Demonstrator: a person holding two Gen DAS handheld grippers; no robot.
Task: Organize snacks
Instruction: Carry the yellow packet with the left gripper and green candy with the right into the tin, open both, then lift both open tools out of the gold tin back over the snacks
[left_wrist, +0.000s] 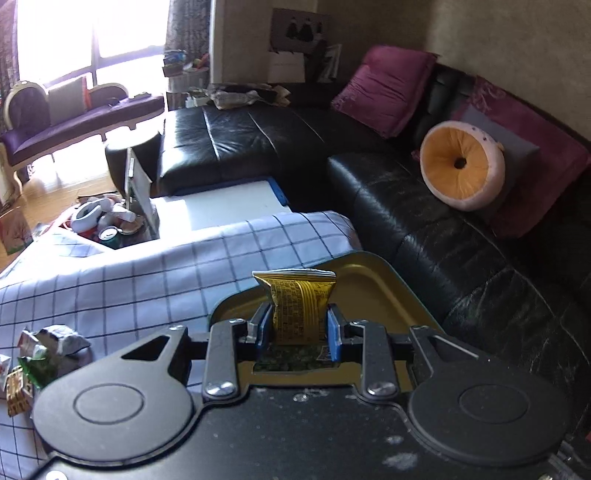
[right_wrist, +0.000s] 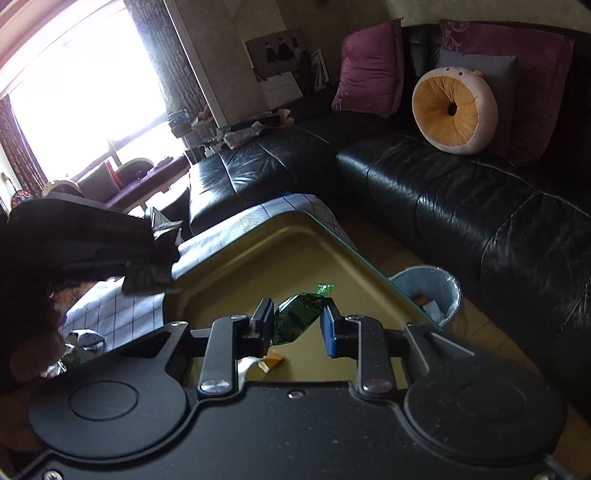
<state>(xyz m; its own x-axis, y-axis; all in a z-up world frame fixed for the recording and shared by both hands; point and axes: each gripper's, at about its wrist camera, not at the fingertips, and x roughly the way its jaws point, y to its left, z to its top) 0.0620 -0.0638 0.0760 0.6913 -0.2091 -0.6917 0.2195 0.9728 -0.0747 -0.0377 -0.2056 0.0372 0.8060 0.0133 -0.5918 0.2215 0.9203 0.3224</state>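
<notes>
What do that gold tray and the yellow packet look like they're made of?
The gold tray looks like painted or lacquered metal: thin pressed rim, smooth satin sheen. The yellow packet, pinched in the left gripper, seems to be printed foil or plastic film: crinkled, with a crimped top edge.

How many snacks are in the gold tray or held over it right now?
4: a yellow packet in the left hand-held gripper, a dark packet under it in the tray, a green candy between the right hand-held gripper fingers, a yellow-white wrapper below. Others may be hidden.

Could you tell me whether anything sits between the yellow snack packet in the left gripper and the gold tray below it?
Nothing visible does: the yellow snack packet hangs in the left gripper directly over the gold tray, with only a dark packet lying beneath.
</notes>
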